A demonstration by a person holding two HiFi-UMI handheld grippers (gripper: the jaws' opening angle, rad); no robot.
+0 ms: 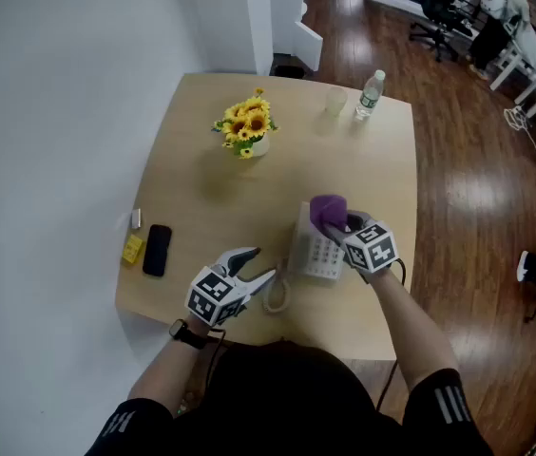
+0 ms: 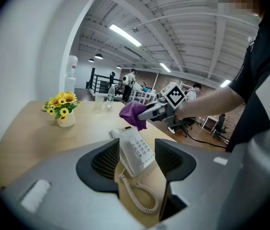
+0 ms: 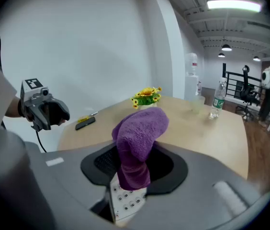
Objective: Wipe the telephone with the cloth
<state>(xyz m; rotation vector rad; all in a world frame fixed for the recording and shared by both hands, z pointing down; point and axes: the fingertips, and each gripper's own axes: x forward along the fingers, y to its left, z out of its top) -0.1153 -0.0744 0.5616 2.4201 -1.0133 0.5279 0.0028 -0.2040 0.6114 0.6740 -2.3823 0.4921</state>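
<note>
Telephone [image 1: 317,250]: lying on table [image 1: 373,160], nothing steadying it.
Cloth [image 1: 328,213]: draping over telephone's far end, right gripper [image 1: 348,228] jaws pinching it.
Left gripper [image 1: 258,266]: hovering just beside telephone, jaws spread, gripping nothing.
Risk: wiping pressure probably shoving the unheld telephone sideways.

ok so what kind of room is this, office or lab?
Probably an open-plan office: a desk telephone on a wooden table, office chairs beyond it, and strip lights overhead.
</note>
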